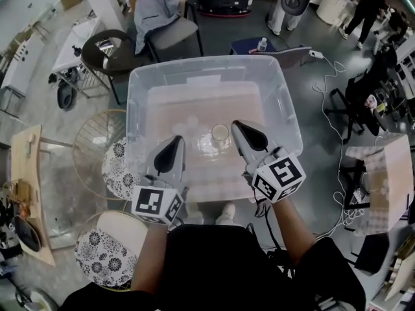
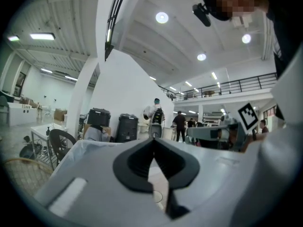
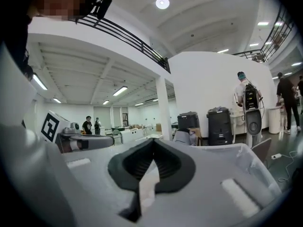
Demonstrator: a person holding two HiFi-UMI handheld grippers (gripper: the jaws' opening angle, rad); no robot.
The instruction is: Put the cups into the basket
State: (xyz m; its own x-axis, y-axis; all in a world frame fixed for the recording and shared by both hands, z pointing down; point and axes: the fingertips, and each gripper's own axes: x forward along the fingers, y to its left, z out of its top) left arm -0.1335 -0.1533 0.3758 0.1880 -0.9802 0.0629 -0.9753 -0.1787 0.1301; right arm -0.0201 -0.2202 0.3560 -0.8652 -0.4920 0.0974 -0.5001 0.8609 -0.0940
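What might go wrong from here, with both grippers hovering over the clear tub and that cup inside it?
The cup is see-through inside a see-through tub, so its edges are easy to misjudge. The right gripper is close beside it with its fingers shut; pushing forward like that would likely knock the cup over rather than grip it. The left gripper is shut too.

The bin (image 1: 139, 102) has its near rim partly hidden under the left hand-held gripper (image 1: 173, 141) and the right hand-held gripper (image 1: 239, 127). The clear cup (image 1: 220, 135) between them is too faint to outline.

A clear basket (image 1: 137, 89) holds one glass cup (image 1: 220, 135).
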